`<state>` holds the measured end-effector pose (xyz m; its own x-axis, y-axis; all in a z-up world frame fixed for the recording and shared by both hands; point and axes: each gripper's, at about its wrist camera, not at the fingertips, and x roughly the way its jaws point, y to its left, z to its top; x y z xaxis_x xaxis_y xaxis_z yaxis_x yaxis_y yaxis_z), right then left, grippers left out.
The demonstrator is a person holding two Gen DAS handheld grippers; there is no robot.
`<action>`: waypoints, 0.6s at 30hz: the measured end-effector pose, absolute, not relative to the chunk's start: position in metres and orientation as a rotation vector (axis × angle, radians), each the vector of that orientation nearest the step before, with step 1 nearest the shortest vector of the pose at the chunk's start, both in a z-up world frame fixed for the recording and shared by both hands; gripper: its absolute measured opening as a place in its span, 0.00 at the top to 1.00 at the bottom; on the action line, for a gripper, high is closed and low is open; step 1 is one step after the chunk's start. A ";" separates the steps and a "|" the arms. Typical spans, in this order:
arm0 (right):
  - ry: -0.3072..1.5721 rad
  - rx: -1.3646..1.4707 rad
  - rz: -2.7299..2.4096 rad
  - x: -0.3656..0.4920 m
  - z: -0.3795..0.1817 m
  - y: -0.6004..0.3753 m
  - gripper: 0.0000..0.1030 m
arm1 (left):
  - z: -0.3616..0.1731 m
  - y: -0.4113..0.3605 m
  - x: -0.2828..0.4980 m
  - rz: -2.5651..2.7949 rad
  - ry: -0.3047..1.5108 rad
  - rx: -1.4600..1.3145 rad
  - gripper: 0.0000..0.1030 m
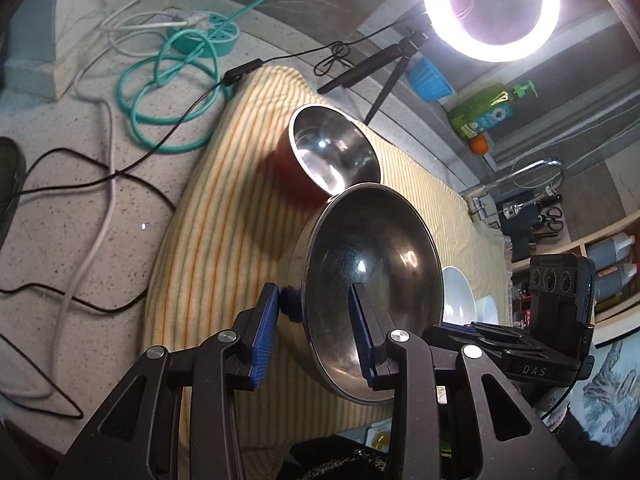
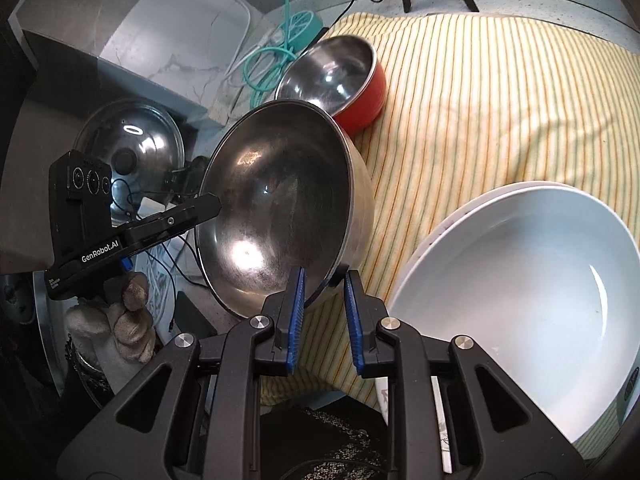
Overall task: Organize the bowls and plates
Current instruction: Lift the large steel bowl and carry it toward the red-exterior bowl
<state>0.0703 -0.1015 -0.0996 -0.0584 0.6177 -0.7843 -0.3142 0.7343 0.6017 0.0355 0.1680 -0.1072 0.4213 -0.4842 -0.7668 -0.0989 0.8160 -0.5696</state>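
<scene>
A home kitchen, as far as I can see from here.

At the right edge of my left view I see a chrome faucet point(image 1: 538, 168), a green dish-soap bottle point(image 1: 486, 110) and shelves with dark sauce bottles point(image 1: 608, 250). A speckled stone bench point(image 1: 52, 216) carries a striped towel point(image 1: 224, 208) at centre, and a ring light point(image 1: 490, 4) glares upper right.

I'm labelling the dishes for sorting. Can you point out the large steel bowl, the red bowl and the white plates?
large steel bowl point(image 2: 276, 208): right wrist view, on its inner wall.
red bowl point(image 2: 370, 98): right wrist view, on its red outer side.
white plates point(image 2: 532, 292): right wrist view, inside the top plate.
</scene>
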 end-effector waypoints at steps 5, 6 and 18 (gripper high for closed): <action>1.467 0.244 0.779 0.066 -0.109 -0.093 0.80 | -0.115 0.170 0.028 -0.251 1.144 -0.612 0.68; 1.473 0.239 0.780 0.065 -0.111 -0.092 0.80 | -0.117 0.171 0.027 -0.250 1.148 -0.616 0.68; 1.486 0.220 0.788 0.064 -0.116 -0.083 0.77 | -0.129 0.171 0.021 -0.230 1.177 -0.636 0.68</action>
<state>0.0644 -0.0829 -0.1156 -0.1057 0.5889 -0.8013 -0.3327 0.7384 0.5865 0.0207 0.1713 -0.1287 0.3850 -0.4857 -0.7848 -0.1552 0.8042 -0.5738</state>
